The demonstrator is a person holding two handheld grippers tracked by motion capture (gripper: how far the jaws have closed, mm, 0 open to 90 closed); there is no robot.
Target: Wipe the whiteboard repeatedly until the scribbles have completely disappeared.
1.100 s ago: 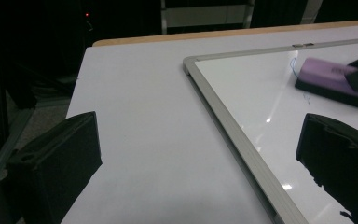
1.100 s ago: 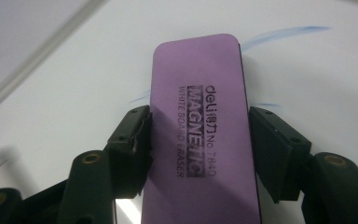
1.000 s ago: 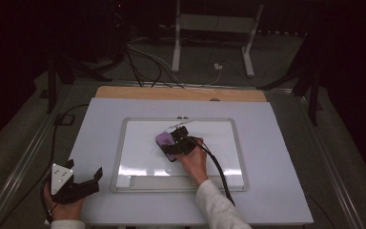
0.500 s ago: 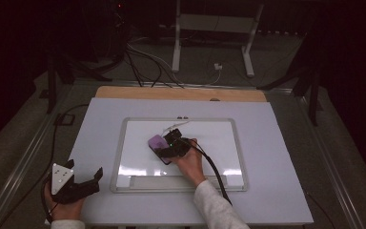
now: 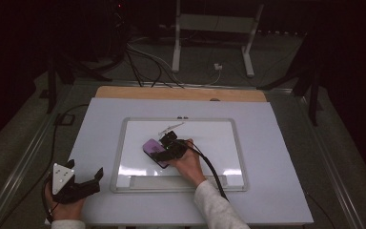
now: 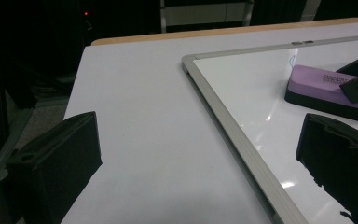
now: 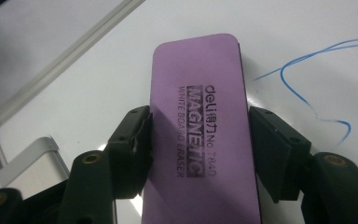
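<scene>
Right gripper view, item one: we record the right tongs (image 7: 198, 140) closed on a purple eraser (image 7: 200, 116), one black jaw pressed to each long side. We read "deli", "MAGNETIC" and "WHITE BOARD ERASER" printed on its top face. It lies flat on the whiteboard (image 7: 307, 70), and a thin blue pen line (image 7: 307, 88) runs just beside it on the white surface. We note the board's grey frame at the upper left of this view.

High view, item two: we place the right tongs (image 5: 167, 145) and eraser (image 5: 151, 148) left of the middle of the whiteboard (image 5: 219, 143), with the right hand (image 5: 187, 162) behind them and a black cable trailing toward the near edge.

Item three: we log the left tongs (image 5: 93, 179) held low at the near left of the bench (image 5: 276, 191), jaws spread wide with nothing between them, well apart from the board. The left hand (image 5: 64, 205) grips them from below.

Left gripper view, item four: we see the left tongs (image 6: 198, 158) parted over the pale sheet, the whiteboard frame (image 6: 233, 130) running between the jaws, and the eraser (image 6: 326, 91) farther off on the board.
</scene>
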